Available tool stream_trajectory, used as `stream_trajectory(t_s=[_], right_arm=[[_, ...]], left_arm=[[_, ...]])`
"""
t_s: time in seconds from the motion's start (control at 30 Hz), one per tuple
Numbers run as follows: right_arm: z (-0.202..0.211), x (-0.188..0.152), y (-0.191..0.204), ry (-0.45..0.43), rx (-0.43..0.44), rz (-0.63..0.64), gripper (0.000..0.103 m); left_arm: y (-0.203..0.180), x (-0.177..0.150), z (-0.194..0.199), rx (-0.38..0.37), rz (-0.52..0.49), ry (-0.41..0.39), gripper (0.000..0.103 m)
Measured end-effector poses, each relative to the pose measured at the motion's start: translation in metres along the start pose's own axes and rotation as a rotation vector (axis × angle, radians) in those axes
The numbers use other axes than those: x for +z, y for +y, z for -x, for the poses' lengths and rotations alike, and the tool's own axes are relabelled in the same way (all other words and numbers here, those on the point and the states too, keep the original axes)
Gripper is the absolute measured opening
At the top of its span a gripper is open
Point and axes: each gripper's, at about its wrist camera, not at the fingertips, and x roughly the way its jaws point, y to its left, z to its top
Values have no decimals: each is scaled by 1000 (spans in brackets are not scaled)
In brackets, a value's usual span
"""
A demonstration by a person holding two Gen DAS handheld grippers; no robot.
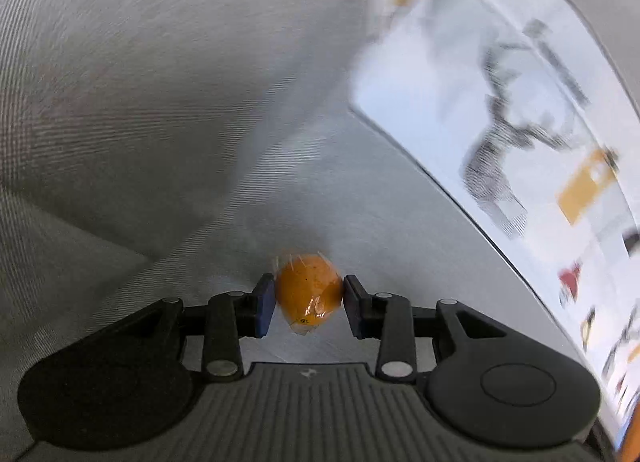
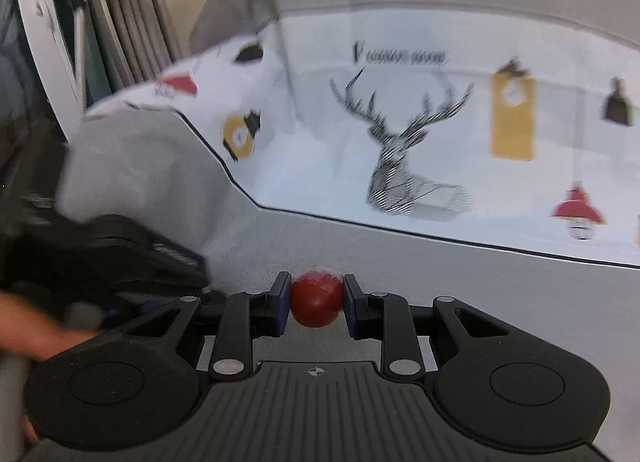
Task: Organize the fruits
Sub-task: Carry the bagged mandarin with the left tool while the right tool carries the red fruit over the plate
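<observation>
My left gripper (image 1: 309,300) is shut on an orange fruit (image 1: 308,288) wrapped in clear film, held above grey fabric (image 1: 160,102). My right gripper (image 2: 316,298) is shut on a small red round fruit (image 2: 317,299), held above the grey fabric rim (image 2: 400,262) of a storage box. The left gripper's body (image 2: 120,254) and the hand holding it show blurred at the left of the right wrist view.
A fabric storage box with a white lining printed with a deer head (image 2: 400,154), yellow tags and red lamps lies ahead of the right gripper. The same lining (image 1: 520,122) shows at the right of the left wrist view. Grey curtains (image 2: 132,14) hang at the far left.
</observation>
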Motion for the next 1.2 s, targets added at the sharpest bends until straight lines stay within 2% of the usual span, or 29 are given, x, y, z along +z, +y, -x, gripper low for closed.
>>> stream_trajectory(t_s=[0.23, 0.4, 0.57, 0.63, 0.67, 0.73, 0.83, 0.93, 1.2], right_arm=[[114, -29, -9, -57, -56, -31, 29], [161, -56, -19, -85, -83, -82, 29], [169, -94, -35, -64, -109, -150, 29], [170, -103, -46, -46, -126, -166, 29], [172, -105, -51, -42, -134, -172, 29], [174, -109, -62, -42, -156, -179, 29], [175, -113, -79, -44, -179, -208, 29], [171, -116, -92, -39, -199, -229, 29], [164, -121, -94, -26, -193, -193, 29]], left_arm=[[-38, -40, 60, -83, -230, -80, 40], [-45, -83, 102, -150, -320, -108, 40], [-54, -136, 109, -187, -403, -130, 40], [-57, -154, 98, -157, -481, -159, 40], [-57, -159, 93, -140, -500, -149, 40], [-59, -158, 88, -159, -494, -125, 40], [-64, -157, 81, -142, -530, -147, 40], [-67, -155, 71, -167, -508, -113, 40], [-82, -157, 68, -215, -530, -140, 40]])
